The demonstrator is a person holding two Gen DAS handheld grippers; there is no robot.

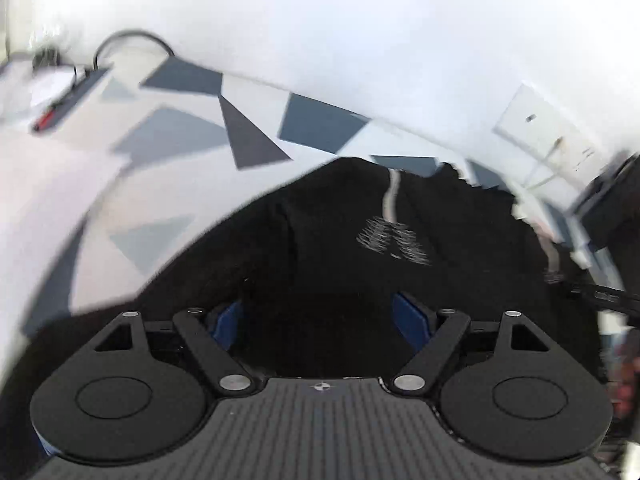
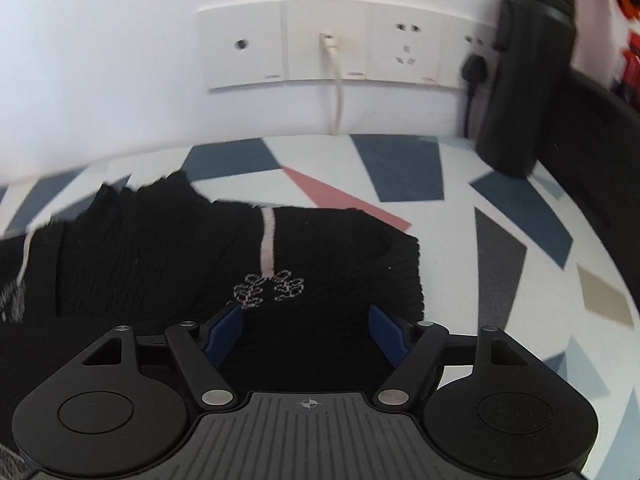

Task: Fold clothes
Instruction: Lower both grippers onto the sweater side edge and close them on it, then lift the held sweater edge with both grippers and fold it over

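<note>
A black knitted garment [image 1: 340,220] lies on a table cover with a white, grey and blue pattern [image 1: 168,136]. A pale stripe and a small stitched pattern [image 1: 394,236] run over it. My left gripper [image 1: 320,320] hovers low over the black knit, its blue pads [image 1: 412,320] wide apart with fabric lying between them, not pinched. In the right wrist view the same garment [image 2: 160,248] shows a pinkish stripe [image 2: 267,240] and a flower-like motif. My right gripper [image 2: 306,332] sits at the garment's right edge with its blue pads [image 2: 387,334] apart and knit between them, unpressed.
A tall black bottle [image 2: 524,80] stands at the back right by the wall. Wall sockets [image 2: 404,48] hold a white cable [image 2: 338,92] and a black plug [image 2: 475,70]. A red pen [image 1: 46,120] and a looped black cable [image 1: 132,36] lie at the far left.
</note>
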